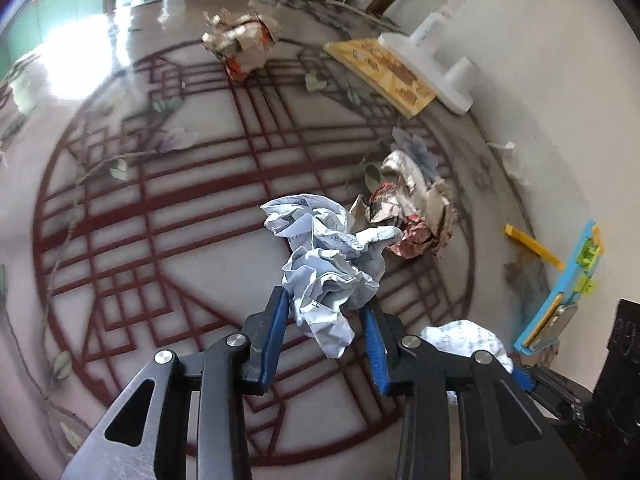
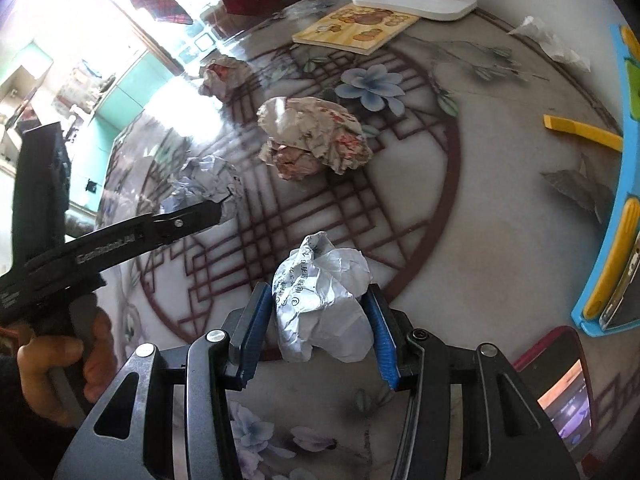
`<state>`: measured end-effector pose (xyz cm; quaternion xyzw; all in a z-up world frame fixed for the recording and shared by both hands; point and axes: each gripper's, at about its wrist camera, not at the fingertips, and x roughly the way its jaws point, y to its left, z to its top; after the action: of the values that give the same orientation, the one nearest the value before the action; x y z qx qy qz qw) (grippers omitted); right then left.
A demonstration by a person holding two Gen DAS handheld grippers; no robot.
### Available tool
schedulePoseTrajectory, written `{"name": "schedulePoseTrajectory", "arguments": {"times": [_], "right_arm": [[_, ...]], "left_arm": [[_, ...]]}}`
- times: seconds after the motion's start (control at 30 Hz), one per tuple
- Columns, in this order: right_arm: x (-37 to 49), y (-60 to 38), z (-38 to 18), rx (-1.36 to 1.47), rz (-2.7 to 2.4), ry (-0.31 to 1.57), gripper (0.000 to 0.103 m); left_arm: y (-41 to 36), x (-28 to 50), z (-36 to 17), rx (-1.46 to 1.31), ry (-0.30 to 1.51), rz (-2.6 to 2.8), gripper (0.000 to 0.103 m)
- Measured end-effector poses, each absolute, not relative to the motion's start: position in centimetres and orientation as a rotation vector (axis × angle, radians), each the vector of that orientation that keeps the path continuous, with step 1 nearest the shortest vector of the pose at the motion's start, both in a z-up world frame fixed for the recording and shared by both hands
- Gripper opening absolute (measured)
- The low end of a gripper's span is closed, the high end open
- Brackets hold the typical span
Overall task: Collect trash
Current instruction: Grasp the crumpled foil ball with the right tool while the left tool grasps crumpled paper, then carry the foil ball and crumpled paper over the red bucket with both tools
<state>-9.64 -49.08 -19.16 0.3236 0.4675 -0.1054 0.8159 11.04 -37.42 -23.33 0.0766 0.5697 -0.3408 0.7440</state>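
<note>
My left gripper (image 1: pixel 326 308) is shut on a crumpled white printed paper ball (image 1: pixel 328 256) above the round patterned table (image 1: pixel 160 200). My right gripper (image 2: pixel 318 312) is shut on another crumpled white paper ball (image 2: pixel 320 304), held over the table. A crumpled red-and-beige wrapper (image 1: pixel 416 208) lies just beyond the left ball; in the right wrist view it (image 2: pixel 316 138) lies mid-table. A second crumpled wrapper (image 1: pixel 244 40) lies at the far side, also seen in the right wrist view (image 2: pixel 222 76). The left gripper with its ball (image 2: pixel 208 184) shows at left in the right wrist view.
A white lamp base (image 1: pixel 436 64) and a yellow picture board (image 1: pixel 384 68) sit at the far edge. A yellow strip (image 2: pixel 580 132), a blue toy board (image 2: pixel 616 240), a phone (image 2: pixel 560 392) and a white tissue scrap (image 2: pixel 552 40) lie at the right.
</note>
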Motion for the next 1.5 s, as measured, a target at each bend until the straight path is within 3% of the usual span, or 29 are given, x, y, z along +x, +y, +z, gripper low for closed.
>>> {"name": "schedulePoseTrajectory", "arguments": {"times": [0.5, 1.5], "right_arm": [[-7.1, -43.2, -14.3, 0.513, -0.174, 0.967, 0.047], [-0.9, -24.4, -11.9, 0.273, 0.125, 0.979, 0.047]], "left_arm": [[-25.5, 7.9, -15.4, 0.132, 1.062, -0.619, 0.034], [-0.5, 4.8, -12.7, -0.093, 0.969, -0.256, 0.034]]}}
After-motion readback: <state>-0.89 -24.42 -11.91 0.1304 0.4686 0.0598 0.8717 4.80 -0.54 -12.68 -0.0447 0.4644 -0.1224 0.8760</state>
